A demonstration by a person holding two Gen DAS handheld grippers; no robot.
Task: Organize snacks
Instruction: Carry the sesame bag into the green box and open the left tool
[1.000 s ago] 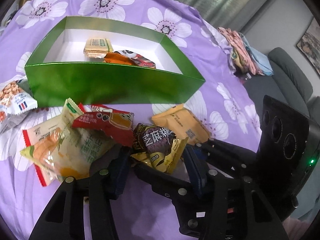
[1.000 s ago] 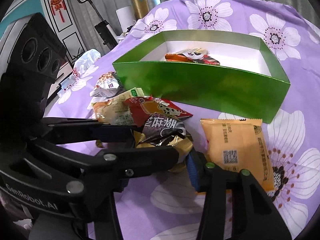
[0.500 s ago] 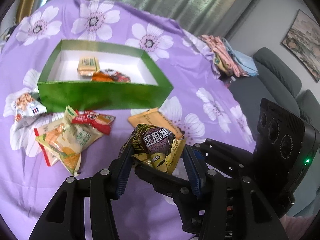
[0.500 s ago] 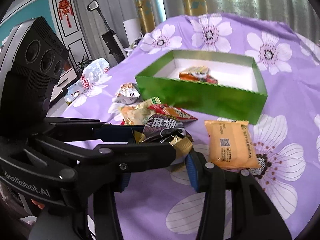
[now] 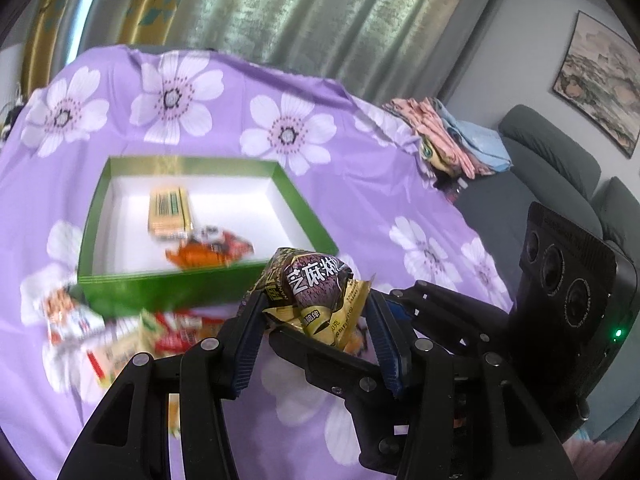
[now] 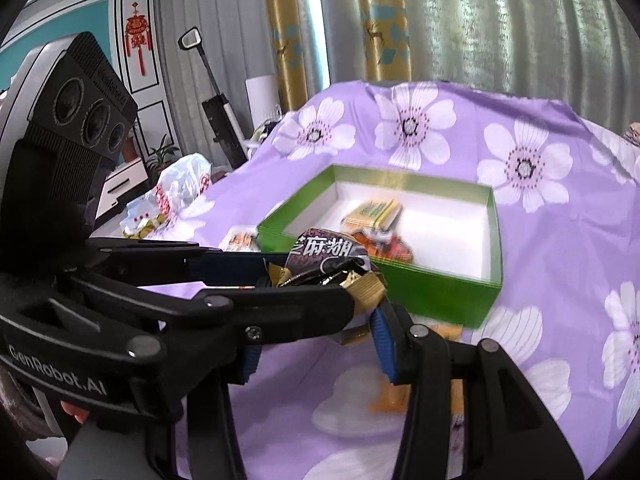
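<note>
Packet (image 5: 316,292) is hanging pinched between both grippers (image 5: 316,320) (image 6: 316,332), 2 part-open pairs; box (image 5: 208,292) is lying just ahead, toward bed's far edge.

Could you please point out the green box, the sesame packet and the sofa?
Green box (image 5: 168,294), left wrist view, near outer wall.
Sesame packet (image 5: 316,280), left wrist view, printed front.
Sofa (image 5: 556,152), left wrist view, backrest cushion.
</note>
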